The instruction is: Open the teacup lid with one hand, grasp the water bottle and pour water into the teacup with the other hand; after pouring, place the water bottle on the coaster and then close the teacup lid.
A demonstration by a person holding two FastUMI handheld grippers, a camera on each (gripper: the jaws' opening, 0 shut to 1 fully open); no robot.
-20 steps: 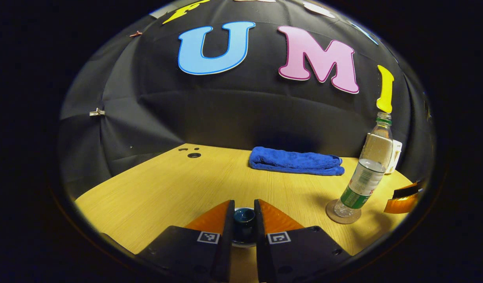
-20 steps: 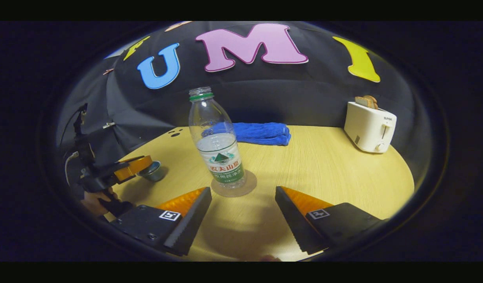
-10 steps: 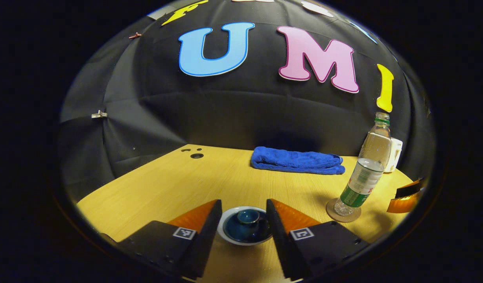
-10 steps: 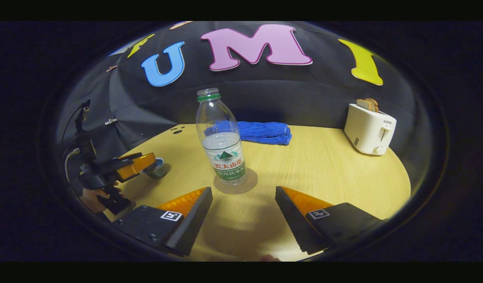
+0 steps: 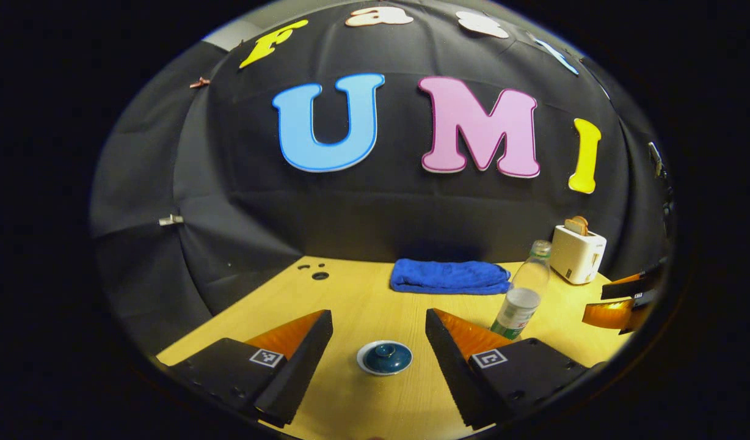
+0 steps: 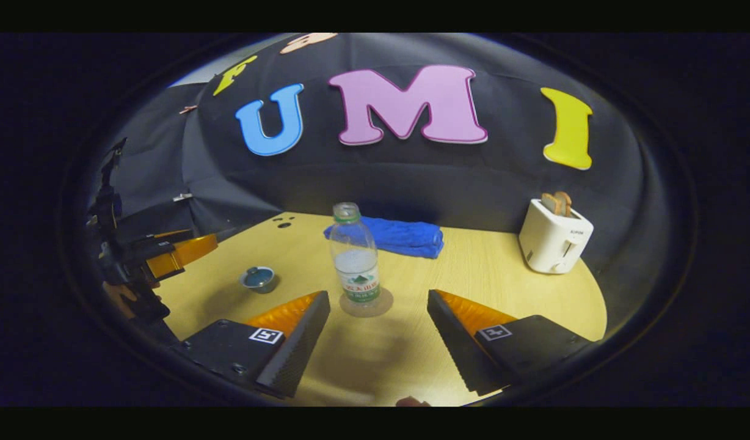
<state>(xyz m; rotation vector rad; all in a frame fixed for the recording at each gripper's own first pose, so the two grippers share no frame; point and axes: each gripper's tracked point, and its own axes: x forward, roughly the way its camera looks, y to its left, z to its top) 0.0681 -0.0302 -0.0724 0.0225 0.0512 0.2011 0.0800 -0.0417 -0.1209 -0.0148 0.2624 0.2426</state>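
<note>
both grippers hang back with fingers spread, grasping nothing. the lidded teacup [image 5: 385,357] sits on the table [image 5: 350,299] ahead of the left gripper [image 5: 378,351]; the water bottle [image 6: 354,256] stands on its coaster [image 6: 366,304], uncapped as far as i can tell. risk: a careless right gripper [image 6: 378,333] could tip it, spilling water toward the blue towel [image 6: 399,237].

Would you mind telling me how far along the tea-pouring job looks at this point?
It looks finished. The lid sits on the teacup, and the water bottle stands upright on the coaster. Nothing is in hand: the left gripper and the right gripper are both open, off the objects. Whether water is in the cup is hidden by the lid. Nothing visible is left.
</note>
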